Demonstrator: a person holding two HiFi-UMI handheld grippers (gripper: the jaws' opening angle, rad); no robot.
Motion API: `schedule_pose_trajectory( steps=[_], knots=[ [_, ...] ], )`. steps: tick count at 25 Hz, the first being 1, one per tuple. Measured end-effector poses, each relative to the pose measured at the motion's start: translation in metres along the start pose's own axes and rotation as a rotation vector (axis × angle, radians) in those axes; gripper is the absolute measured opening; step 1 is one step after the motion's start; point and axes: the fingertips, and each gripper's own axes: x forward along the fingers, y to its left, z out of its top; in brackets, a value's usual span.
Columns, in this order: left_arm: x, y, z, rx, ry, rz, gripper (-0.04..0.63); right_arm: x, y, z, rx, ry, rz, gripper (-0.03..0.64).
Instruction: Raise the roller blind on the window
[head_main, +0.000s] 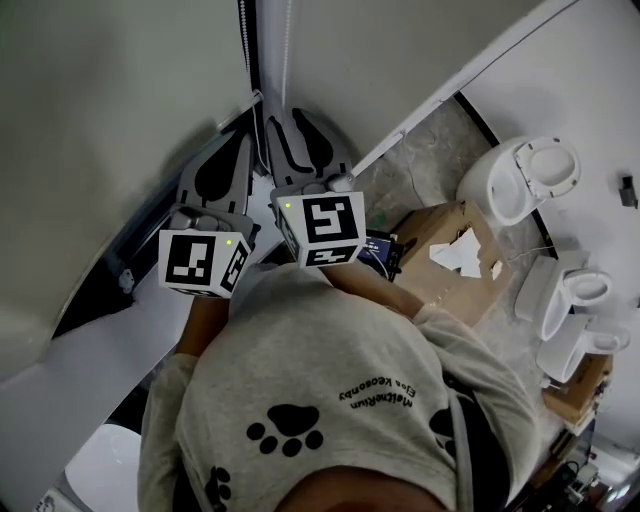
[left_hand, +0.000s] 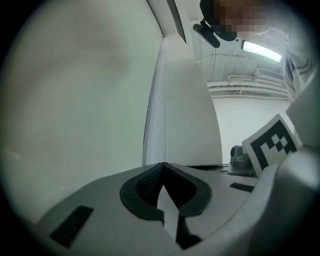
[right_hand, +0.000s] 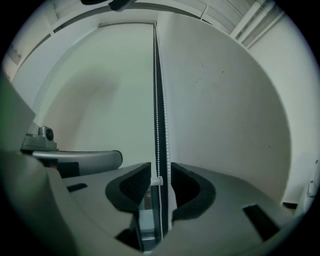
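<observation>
The roller blind (head_main: 110, 100) spreads ahead of both grippers, its lower end hard to make out, with the left gripper (left_hand: 162, 164) clamped shut on the bead chain (right_hand: 158, 100) and the right gripper (right_hand: 160, 172) parted loosely around it, pads clear.

PLACE: you are in a storeroom or unfinished fit-out space | STOCK: white ceramic toilet bowl (head_main: 527, 178) and more white ceramic sanitary pieces (head_main: 578, 305) stand loose by an open brown cardboard box (head_main: 450, 262) | FLOOR: grey mottled stone floor (head_main: 425, 150) | OVERHEAD: long white strip light (left_hand: 260, 50), bare ceiling pipes (left_hand: 250, 85)
</observation>
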Motion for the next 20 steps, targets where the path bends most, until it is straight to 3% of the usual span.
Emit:
schedule_pose_trajectory(
  steps=[9,12,16,20],
  knots=[
    [-0.002,0.015,-0.011,-0.026,0.02,-0.074,0.008,0.034,-0.007,0.0,-0.013,0.019,-0.115,0.104],
    [-0.003,0.018,-0.012,-0.038,0.028,-0.084,0.008,0.035,-0.011,0.004,-0.028,0.01,-0.135,0.018],
    [0.002,0.017,-0.004,-0.042,0.037,-0.101,0.008,0.032,-0.015,0.011,-0.01,-0.005,-0.105,0.012],
    [0.01,0.013,-0.004,-0.045,0.039,-0.12,0.008,0.027,-0.015,-0.001,-0.071,0.017,-0.062,0.011]
  ],
)
